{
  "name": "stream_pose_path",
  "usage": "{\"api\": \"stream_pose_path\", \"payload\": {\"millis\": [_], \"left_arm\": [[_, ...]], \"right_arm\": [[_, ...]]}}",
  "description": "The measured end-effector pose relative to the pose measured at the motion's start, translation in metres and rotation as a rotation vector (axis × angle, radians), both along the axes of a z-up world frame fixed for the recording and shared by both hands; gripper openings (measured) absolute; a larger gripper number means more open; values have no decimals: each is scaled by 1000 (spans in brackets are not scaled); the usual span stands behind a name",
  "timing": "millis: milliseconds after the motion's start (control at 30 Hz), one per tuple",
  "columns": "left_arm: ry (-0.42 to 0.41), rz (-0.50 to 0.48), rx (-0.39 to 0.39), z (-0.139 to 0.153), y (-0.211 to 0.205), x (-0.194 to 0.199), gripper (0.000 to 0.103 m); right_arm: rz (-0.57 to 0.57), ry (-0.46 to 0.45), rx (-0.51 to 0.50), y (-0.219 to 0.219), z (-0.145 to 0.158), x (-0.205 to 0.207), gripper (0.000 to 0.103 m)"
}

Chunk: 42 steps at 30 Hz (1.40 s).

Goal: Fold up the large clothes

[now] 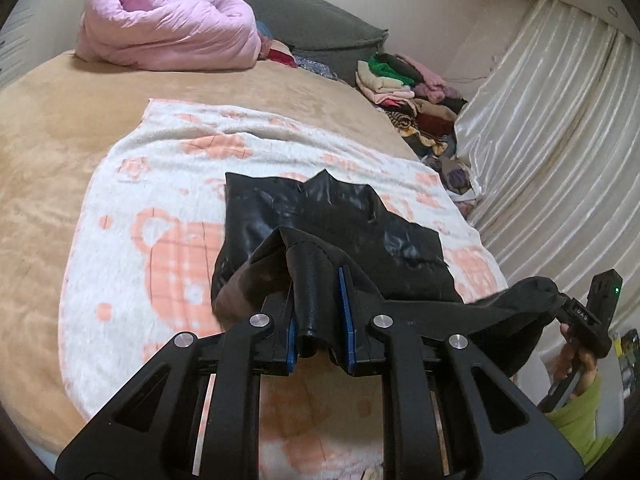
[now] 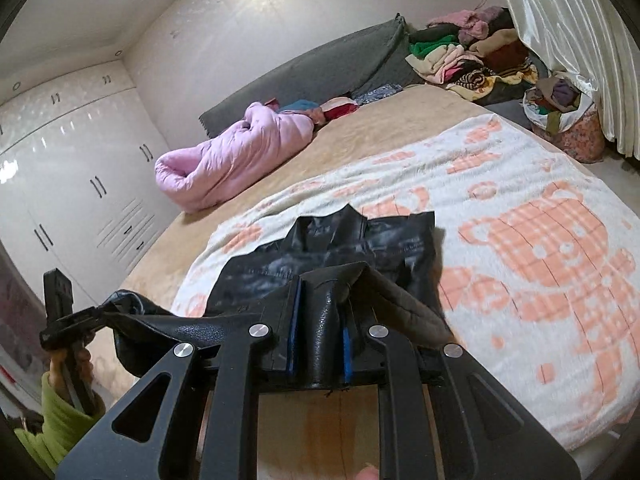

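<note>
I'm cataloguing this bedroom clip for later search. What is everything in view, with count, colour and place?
black jacket: one, glossy black, far part lying on the patterned blanket, near edge lifted by both grippers
patterned blanket: one, white with peach teddy bears, spread on the bed
bed cover: one, tan, under the blanket
pink quilt: one, bundled near the grey headboard
grey headboard: one, behind the quilt
clothes pile: one heap, mixed colours, by the curtain
curtain: cream, right side
wardrobe: white, glossy, left wall
bag of clothes: one, floral, below the curtain
left gripper: black, jaws shut on the jacket
right gripper: black, jaws shut on the jacket
sleeve: lime green
</note>
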<state>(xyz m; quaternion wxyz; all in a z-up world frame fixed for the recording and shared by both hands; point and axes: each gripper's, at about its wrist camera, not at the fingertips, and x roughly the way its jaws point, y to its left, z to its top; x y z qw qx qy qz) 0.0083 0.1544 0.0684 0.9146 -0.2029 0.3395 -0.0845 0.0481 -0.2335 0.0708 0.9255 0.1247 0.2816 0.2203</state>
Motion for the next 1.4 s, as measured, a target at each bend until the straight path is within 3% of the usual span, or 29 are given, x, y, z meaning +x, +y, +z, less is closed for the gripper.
{"api": "stream_pose_path", "payload": {"millis": [600,1400], "left_arm": [[16,29,9,1,4,65,11],[87,19,-9,-37,18,151,12]], "right_arm": [[-36,55,2,14,4,69,15],[-92,150,-81,35,-25,158,16]]}}
